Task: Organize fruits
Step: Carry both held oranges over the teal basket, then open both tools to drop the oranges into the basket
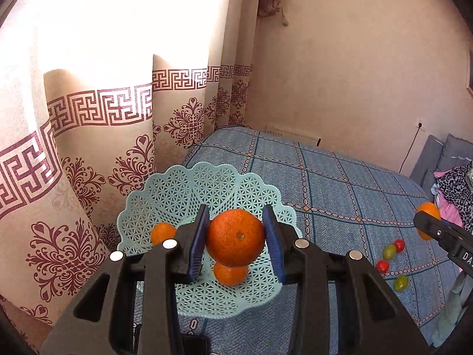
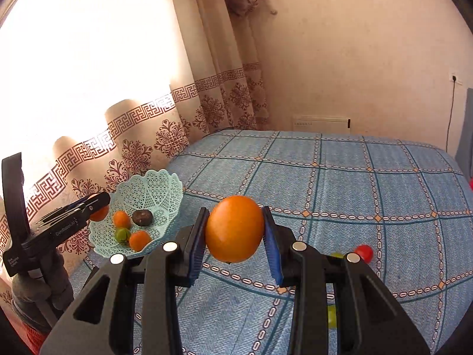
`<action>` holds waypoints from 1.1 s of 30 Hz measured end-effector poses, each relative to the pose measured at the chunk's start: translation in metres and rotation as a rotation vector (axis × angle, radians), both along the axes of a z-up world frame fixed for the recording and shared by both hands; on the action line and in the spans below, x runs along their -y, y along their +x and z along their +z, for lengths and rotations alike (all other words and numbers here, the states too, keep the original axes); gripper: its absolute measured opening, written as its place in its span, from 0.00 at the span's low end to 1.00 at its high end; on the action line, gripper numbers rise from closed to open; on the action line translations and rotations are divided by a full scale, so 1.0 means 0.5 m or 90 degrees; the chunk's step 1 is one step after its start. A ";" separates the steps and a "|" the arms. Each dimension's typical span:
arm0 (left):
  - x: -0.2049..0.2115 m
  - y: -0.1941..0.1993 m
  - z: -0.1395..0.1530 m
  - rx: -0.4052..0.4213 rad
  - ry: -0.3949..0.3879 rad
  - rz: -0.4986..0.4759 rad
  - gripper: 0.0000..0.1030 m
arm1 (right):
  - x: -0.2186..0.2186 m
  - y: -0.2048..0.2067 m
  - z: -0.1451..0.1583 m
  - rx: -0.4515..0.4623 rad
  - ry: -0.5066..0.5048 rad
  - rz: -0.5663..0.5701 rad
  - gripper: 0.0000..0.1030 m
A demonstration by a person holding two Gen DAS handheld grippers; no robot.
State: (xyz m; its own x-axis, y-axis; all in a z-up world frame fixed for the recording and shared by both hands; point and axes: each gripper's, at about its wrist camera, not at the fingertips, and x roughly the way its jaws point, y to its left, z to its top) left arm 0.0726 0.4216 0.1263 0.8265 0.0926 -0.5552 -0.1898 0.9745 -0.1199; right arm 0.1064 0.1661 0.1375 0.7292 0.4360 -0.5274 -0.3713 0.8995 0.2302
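In the left wrist view my left gripper (image 1: 235, 222) is shut on a large rough-skinned orange (image 1: 235, 238), held just above a pale teal lattice basket (image 1: 207, 183). Two small oranges (image 1: 162, 232) (image 1: 230, 273) lie in the basket below it. My right gripper (image 2: 235, 216) is shut on a smooth orange fruit (image 2: 234, 228), held over the blue checked bedspread (image 2: 354, 183). From the right wrist view the basket (image 2: 153, 186) also holds a green fruit (image 2: 121, 234) and a dark fruit (image 2: 142, 217), with my left gripper (image 2: 99, 205) at its left rim.
Red cherry tomatoes (image 1: 399, 245) (image 1: 382, 265) and green grapes (image 1: 389, 251) (image 1: 401, 283) lie loose on the bedspread to the right of the basket. A patterned curtain (image 1: 88, 148) hangs close behind the basket. Clothes (image 1: 452, 189) are piled at the far right.
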 end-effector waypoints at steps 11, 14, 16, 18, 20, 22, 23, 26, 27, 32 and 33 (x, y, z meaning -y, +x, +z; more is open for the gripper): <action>-0.096 0.000 -0.015 -0.006 -0.027 0.047 0.37 | -0.214 0.044 -0.011 -0.023 -0.012 0.119 0.35; -0.112 -0.001 -0.019 -0.010 -0.038 0.050 0.37 | -0.254 0.059 -0.026 -0.035 -0.015 0.134 0.35; -0.117 0.004 -0.026 -0.018 -0.039 0.050 0.37 | -0.271 0.068 -0.038 -0.044 -0.018 0.142 0.35; -0.123 0.012 -0.035 -0.028 -0.040 0.052 0.37 | -0.286 0.075 -0.052 -0.053 -0.025 0.147 0.35; -0.130 0.019 -0.044 -0.036 -0.049 0.055 0.37 | -0.297 0.082 -0.066 -0.061 -0.034 0.148 0.35; -0.136 0.024 -0.048 -0.040 -0.054 0.060 0.37 | -0.304 0.087 -0.078 -0.066 -0.042 0.146 0.35; -0.138 0.026 -0.050 -0.040 -0.056 0.061 0.37 | -0.305 0.088 -0.082 -0.067 -0.045 0.146 0.35; -0.146 0.028 -0.053 -0.043 -0.067 0.067 0.39 | -0.299 0.090 -0.084 -0.064 -0.041 0.139 0.36; -0.149 0.027 -0.053 -0.043 -0.073 0.071 0.51 | -0.296 0.091 -0.083 -0.065 -0.038 0.136 0.40; -0.162 0.019 -0.046 -0.026 -0.096 0.084 0.69 | -0.279 0.084 -0.071 -0.049 -0.028 0.124 0.49; -0.164 0.018 -0.045 -0.025 -0.096 0.085 0.69 | -0.278 0.083 -0.070 -0.047 -0.028 0.123 0.49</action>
